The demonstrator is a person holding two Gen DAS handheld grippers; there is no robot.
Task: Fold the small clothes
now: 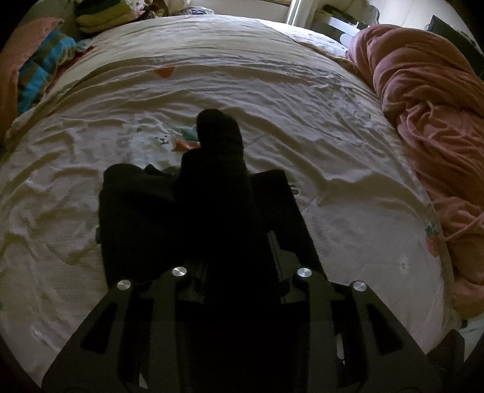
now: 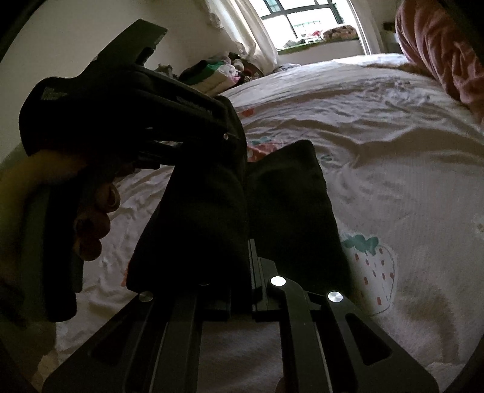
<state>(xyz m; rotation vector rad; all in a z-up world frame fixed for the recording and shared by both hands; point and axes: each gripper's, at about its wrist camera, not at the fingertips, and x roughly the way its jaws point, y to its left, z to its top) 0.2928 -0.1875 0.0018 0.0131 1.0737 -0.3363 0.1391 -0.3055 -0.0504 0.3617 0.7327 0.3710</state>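
A small black garment (image 1: 217,157) is pinched in my left gripper (image 1: 220,193), which is shut on it above the white printed bed sheet (image 1: 302,127). In the right wrist view the same black cloth (image 2: 211,199) hangs between my right gripper's fingers (image 2: 290,193); that gripper (image 2: 245,187) is shut on it. The left gripper body (image 2: 130,99), held by a hand (image 2: 90,217), comes in from the left and meets the cloth's top. The dark cloth hides both grippers' fingertips.
A bunched pink blanket (image 1: 423,121) lies along the bed's right side. A pile of folded clothes (image 1: 103,18) and a striped blue-pink cloth (image 1: 39,69) sit at the far left. A window (image 2: 302,21) is beyond the bed.
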